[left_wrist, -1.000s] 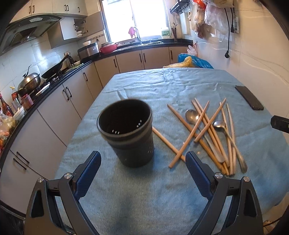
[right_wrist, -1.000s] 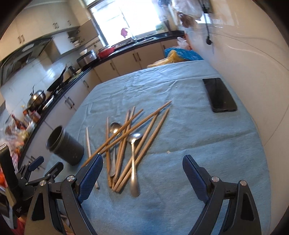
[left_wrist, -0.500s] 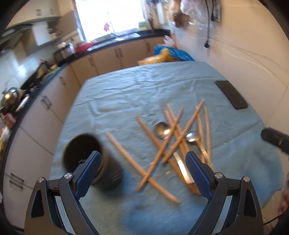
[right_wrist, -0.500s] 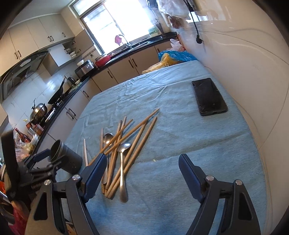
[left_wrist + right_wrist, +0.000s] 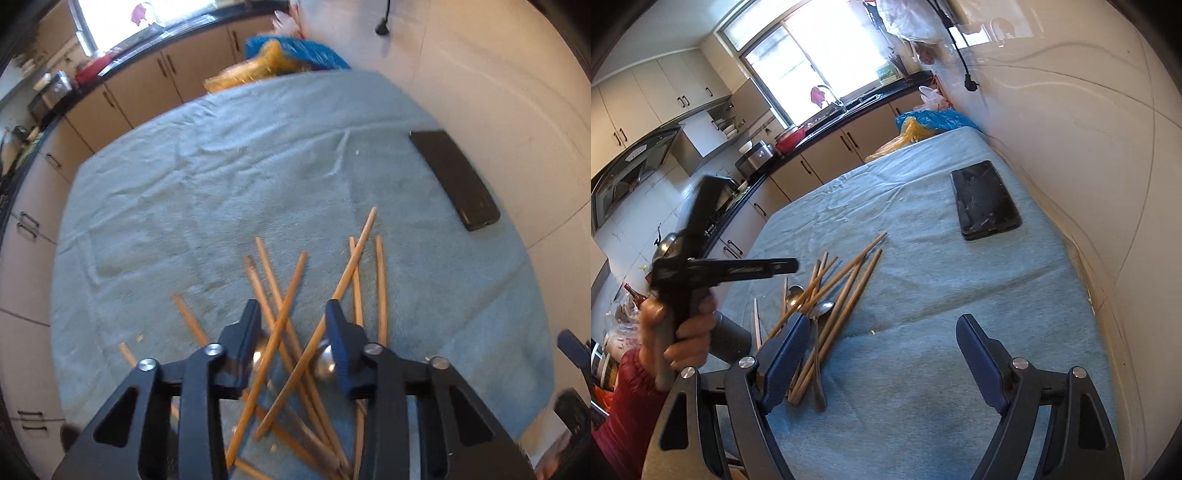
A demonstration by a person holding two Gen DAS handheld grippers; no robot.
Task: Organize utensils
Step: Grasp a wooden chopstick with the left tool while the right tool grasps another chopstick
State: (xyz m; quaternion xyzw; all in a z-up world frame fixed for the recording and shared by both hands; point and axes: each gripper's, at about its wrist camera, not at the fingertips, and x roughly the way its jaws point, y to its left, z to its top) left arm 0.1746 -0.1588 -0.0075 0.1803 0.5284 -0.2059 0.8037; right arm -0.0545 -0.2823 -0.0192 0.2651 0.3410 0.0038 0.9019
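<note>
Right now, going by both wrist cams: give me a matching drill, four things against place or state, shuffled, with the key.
Things:
1. phone
2. cup
3. spoons
4. right claw

Place or state:
A. wide open, holding nothing
B. lying in the heap of chopsticks
C. flat on the cloth near the wall, apart from the heap
D. partly hidden behind the left hand

Pairs: 1-C, 2-D, 3-B, 4-A
</note>
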